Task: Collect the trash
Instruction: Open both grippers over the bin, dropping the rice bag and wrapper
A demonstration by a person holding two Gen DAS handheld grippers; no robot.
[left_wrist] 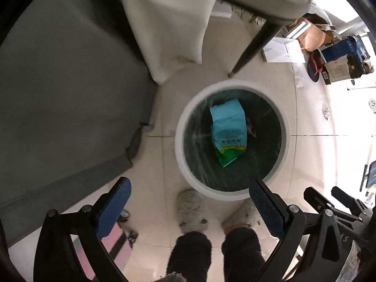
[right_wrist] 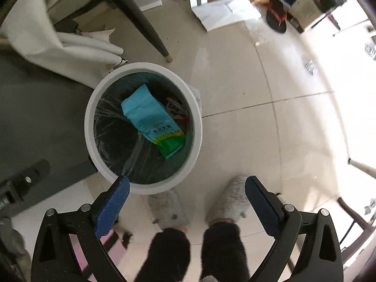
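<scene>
A round white trash bin (left_wrist: pixel 181 155) (right_wrist: pixel 90 127) with a dark green liner stands on the tiled floor below both grippers. Inside it lies a light blue and green rice bag (left_wrist: pixel 229 131) (right_wrist: pixel 152 123), with a smaller printed wrapper (right_wrist: pixel 175 109) beside it. My left gripper (left_wrist: pixel 189 208) points straight down near the bin's front rim, jaws wide open and empty. My right gripper (right_wrist: pixel 186 203) hangs just right of the bin's front edge, also open with nothing between its blue pads (right_wrist: pixel 112 209).
A person's legs in dark trousers and grey fluffy slippers (left_wrist: pixel 191 211) (right_wrist: pixel 231 197) stand by the bin. A grey sofa (left_wrist: pixel 58 89) and white cloth (left_wrist: pixel 169 23) lie left. A dark chair leg (left_wrist: pixel 253 47) rises behind. Boxes and clutter (left_wrist: pixel 333 54) sit far right.
</scene>
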